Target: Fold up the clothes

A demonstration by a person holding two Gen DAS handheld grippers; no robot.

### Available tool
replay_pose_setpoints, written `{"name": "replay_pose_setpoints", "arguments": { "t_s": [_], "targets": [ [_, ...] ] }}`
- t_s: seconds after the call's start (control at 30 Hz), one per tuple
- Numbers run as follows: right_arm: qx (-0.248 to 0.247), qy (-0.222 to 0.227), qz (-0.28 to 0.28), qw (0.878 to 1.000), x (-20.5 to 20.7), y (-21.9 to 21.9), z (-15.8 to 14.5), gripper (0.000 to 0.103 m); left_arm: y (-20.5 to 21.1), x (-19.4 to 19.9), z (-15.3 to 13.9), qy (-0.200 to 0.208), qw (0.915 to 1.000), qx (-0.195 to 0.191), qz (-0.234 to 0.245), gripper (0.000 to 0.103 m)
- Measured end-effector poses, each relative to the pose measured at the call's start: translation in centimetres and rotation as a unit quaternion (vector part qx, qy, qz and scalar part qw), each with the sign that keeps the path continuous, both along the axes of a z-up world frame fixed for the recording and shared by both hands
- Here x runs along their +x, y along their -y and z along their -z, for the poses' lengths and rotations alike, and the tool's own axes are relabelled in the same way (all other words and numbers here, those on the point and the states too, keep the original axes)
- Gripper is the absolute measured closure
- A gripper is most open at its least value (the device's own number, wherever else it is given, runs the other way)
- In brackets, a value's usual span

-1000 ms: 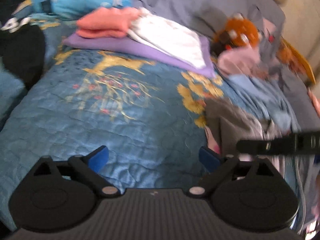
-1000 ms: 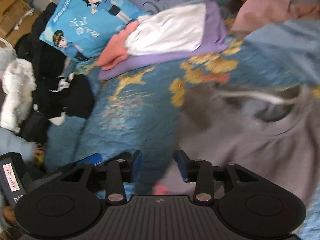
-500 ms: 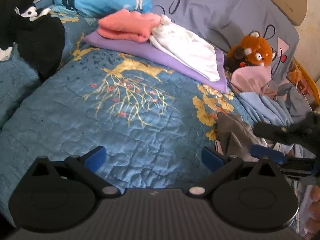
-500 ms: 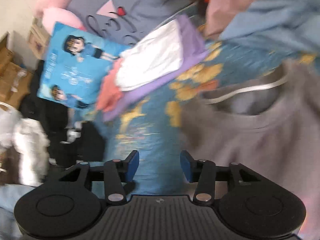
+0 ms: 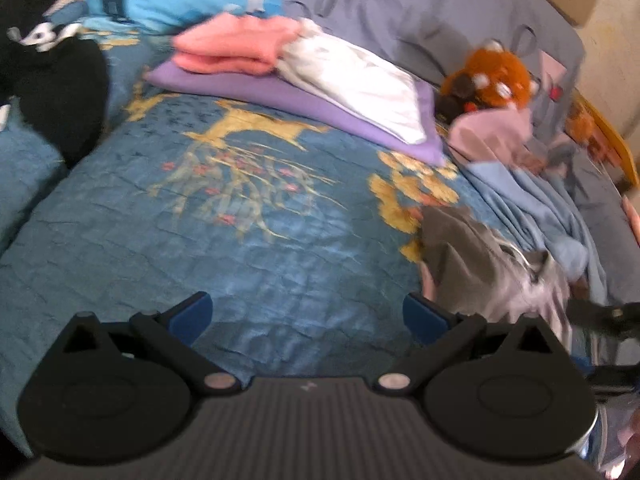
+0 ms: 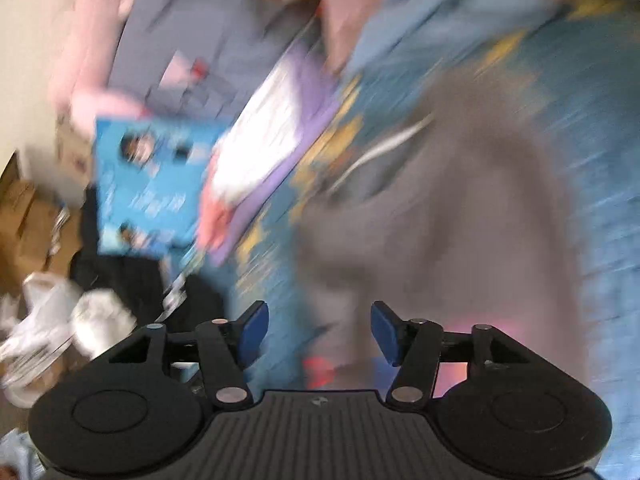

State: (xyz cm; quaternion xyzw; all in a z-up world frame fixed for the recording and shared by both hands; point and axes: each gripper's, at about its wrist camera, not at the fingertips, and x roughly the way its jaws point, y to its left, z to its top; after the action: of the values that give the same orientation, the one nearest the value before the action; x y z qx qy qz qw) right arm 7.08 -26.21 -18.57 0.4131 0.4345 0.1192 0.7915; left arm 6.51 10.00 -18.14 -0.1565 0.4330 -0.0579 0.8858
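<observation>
Left gripper point(image 5: 306, 318), blue-padded, hovers wide open and empty over the blue quilted bedspread with gold floral print point(image 5: 168, 248). Right gripper point(image 6: 318, 330), its jaws opening with nothing pinched between them, hangs above the crumpled grey sweatshirt point(image 6: 452, 216), which lies on the bedspread's right side. Folded coral, white and purple garments point(image 5: 304, 76) sit stacked near the pillows.

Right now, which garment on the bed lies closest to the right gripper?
The grey garment, crumpled just ahead of the opening right gripper. The coral, white and purple pieces sit folded by the pillows.
</observation>
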Motion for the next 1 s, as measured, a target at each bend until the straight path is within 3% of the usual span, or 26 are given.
{"name": "replay_pose_setpoints", "arguments": {
  "t_s": [0.13, 0.3, 0.4, 0.63, 0.67, 0.73, 0.77, 0.83, 0.93, 1.0],
  "targets": [
    [-0.057, -0.01, 0.056, 0.997, -3.8, 5.9, 0.3, 0.042, 3.0, 0.1, -0.2, 0.005, 0.9951, 0.01, 0.098, 0.001],
    [-0.03, 0.0, 0.102, 0.994, -6.0, 10.3, 2.4, 0.042, 7.6, 0.9, -0.9, 0.02, 0.9871, 0.026, 0.157, 0.001],
    [-0.04, 0.032, 0.104, 0.993, -4.2, 10.6, 2.5, 0.041, 10.0, 1.8, -1.6, 0.027, 0.983, 0.025, 0.18, 0.001],
    [-0.058, 0.053, 0.096, 0.992, 3.8, 10.0, 3.4, 0.043, 16.2, 5.5, -2.3, 0.037, 0.9666, 0.112, 0.228, 0.0],
    [-0.062, 0.05, 0.084, 0.993, 4.6, 9.7, 3.5, 0.047, 16.9, 6.2, -2.1, 0.035, 0.9636, 0.12, 0.237, 0.0],
    [-0.087, 0.039, 0.048, 0.994, 6.1, 9.0, 3.7, 0.064, 18.3, 7.5, -1.1, 0.019, 0.9558, 0.15, 0.252, 0.0],
    [-0.11, 0.03, 0.025, 0.993, 7.0, 8.4, 3.8, 0.082, 19.0, 8.3, -0.3, 0.006, 0.9508, 0.171, 0.258, 0.0],
    [-0.194, 0.021, 0.006, 0.981, 7.9, 7.1, 3.5, 0.085, 20.2, 9.7, 1.3, -0.02, 0.9411, 0.205, 0.268, 0.0],
    [-0.286, 0.016, 0.023, 0.958, 8.7, 6.1, 3.0, 0.091, 20.2, 11.4, 2.0, -0.054, 0.9529, 0.181, 0.237, 0.0],
    [-0.3, 0.007, 0.024, 0.954, 9.2, 6.4, 3.5, 0.102, 20.3, 12.0, 2.4, -0.064, 0.9558, 0.175, 0.227, 0.0]
  ]
}}
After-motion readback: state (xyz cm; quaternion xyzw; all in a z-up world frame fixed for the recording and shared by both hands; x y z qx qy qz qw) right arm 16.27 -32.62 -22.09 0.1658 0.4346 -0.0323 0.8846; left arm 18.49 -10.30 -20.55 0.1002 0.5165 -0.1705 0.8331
